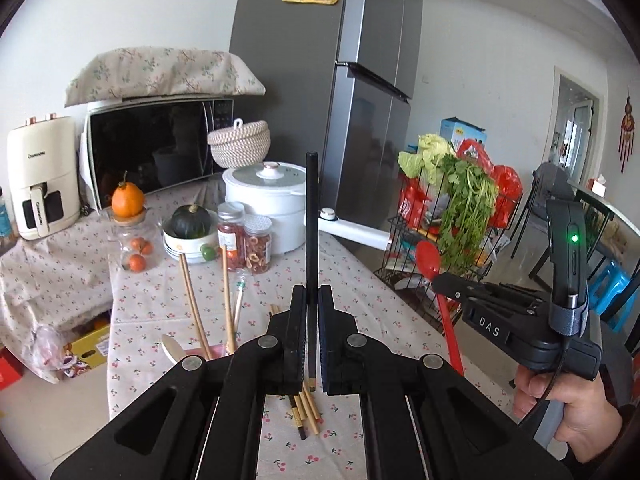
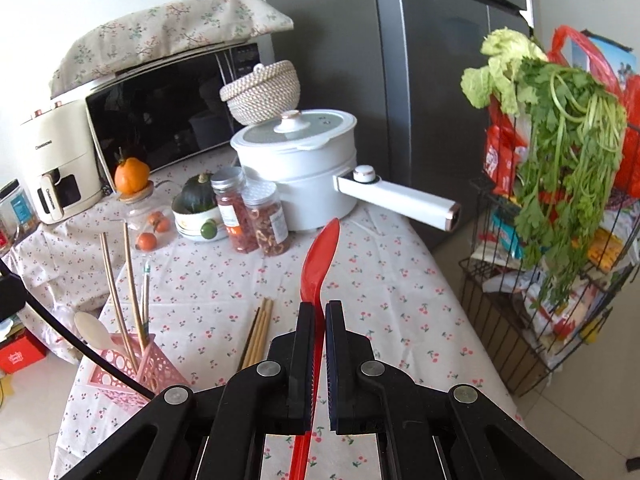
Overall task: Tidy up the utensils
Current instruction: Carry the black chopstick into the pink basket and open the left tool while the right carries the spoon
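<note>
A slim black chopstick [image 1: 311, 216] stands upright, clamped near its gold-banded lower end. A glossy red plastic spoon [image 2: 319, 264] is pinched by its handle, bowl pointing forward and up. A pink perforated plastic basket [image 2: 134, 368] on the tablecloth holds two long wooden chopsticks [image 2: 120, 296], a pale spoon [image 2: 94, 334] and what may be a toothbrush. Several loose bamboo chopsticks [image 2: 258, 334] lie beside it.

The left gripper [image 1: 311, 304] is clamped tight, fingers [image 1: 297, 320] nearly meeting – tilted somewhat downward. The right gripper [image 2: 319, 320] is likewise closed, held in a bare hand [image 1: 568, 404]
</note>
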Tool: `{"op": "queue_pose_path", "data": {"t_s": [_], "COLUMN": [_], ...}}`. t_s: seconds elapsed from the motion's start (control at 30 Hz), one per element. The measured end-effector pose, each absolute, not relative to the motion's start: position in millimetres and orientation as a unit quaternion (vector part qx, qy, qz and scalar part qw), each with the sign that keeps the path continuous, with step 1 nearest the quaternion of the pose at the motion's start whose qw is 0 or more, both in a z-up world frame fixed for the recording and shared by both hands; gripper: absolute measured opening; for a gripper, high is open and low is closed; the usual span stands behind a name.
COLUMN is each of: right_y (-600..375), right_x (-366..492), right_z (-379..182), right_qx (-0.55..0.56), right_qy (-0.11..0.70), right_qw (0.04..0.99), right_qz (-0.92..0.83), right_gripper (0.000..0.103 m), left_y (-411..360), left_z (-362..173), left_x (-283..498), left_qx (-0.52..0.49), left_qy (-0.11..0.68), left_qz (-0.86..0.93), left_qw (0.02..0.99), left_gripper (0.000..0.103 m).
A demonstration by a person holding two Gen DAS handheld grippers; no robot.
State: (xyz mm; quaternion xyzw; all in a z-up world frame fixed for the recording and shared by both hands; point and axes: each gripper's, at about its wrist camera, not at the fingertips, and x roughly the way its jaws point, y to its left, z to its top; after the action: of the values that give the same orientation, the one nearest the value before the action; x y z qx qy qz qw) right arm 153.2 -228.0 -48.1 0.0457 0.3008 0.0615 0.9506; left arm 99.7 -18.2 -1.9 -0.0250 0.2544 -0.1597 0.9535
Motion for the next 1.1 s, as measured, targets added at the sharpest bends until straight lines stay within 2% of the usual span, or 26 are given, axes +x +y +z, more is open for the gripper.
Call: {"op": "queue_pose_path", "data": {"t_s": [0.33,0.5,0.77,1.1], "right_y": [-197.6,-184.7,-174.5,-166.2], "right_x": [151.3,153.0,157.7,154.7], "right_z": [-52.8,-57.7,-64.2,-64.2], "right_qx": [0.021,0.009,0.008,0.011], "right_qy": [0.295,0.296,0.301,0.28], "right_qw": [0.951,0.95,0.948,0.952], "right_qz": [0.091,0.101,0.104,0.121], "right_gripper": [0.002,0.002,0.002,0.002], "left_y": [20.0,35.1,52.8,54.3], "left_z": [21.2,15.1,-33.2,-65.8], "left_x": [82.4,90.9,134.0,157.7], "left_qx": [-0.034,-0.015,-0.009,-0.005], "left_qy": [0.21,0.206,0.3,0.351], "left_qz": [-0.136,-0.096,-0.061,-0.073], "left_qw": [0.968,0.974,0.952,0.934], "left_gripper": [0.005,0.005,0.005,0.007]}}
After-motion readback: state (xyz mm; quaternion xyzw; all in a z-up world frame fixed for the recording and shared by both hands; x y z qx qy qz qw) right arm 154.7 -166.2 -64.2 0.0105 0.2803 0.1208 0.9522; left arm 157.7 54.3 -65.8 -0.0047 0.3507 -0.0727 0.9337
